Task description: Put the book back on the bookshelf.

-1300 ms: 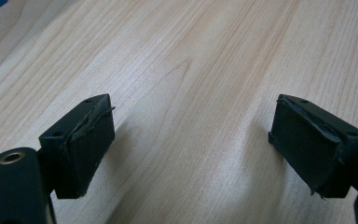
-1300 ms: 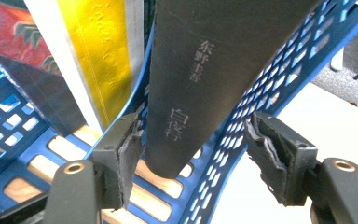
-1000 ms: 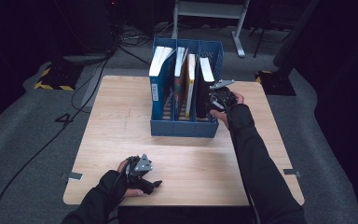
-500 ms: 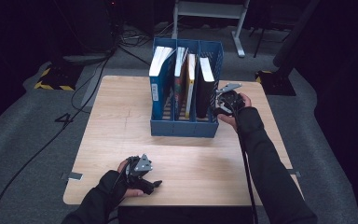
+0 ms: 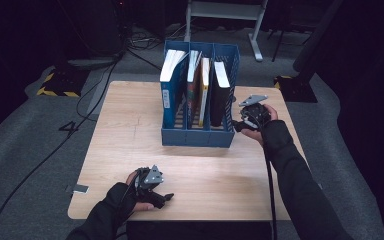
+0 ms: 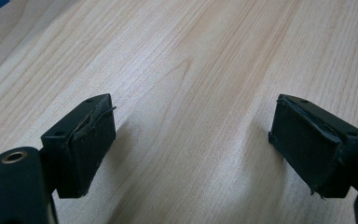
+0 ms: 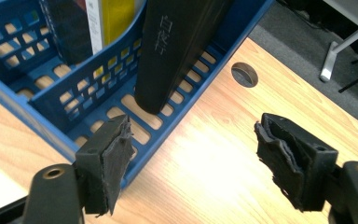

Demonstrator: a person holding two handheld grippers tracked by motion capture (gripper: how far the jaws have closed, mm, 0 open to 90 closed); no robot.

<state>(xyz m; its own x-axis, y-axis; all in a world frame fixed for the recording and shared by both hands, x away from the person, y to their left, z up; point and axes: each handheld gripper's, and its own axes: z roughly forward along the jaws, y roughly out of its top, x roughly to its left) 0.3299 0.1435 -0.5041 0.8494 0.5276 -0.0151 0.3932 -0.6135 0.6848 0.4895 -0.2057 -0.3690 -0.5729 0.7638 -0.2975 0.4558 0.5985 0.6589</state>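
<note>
Left gripper (image 5: 155, 189): lower centre of the high view, resting low near the table's near edge; jaws spread wide, nothing between them but bare wood, well apart from the rack.

Table (image 5: 130, 145): pale wood; a round cable hole (image 7: 244, 74) shows past the rack in the right gripper view.

Right gripper (image 5: 247, 119): right of centre in the high view, just beside the rack's right wall; jaws spread and empty.

Blue file rack (image 5: 196, 135): centre of the table, slots running near to far.

Black book (image 7: 177, 42): upright in the rightmost slot, up and left of the right gripper's jaws in its own view; long axis vertical, tilted slightly. The right hand is far nearer to it.

Coming move, as I judge: reach over the rack wall to the book.

Hard to make out: spine lettering unreadable; the other books (image 5: 187, 85) are partly cut off by the rack's dividers.
</note>
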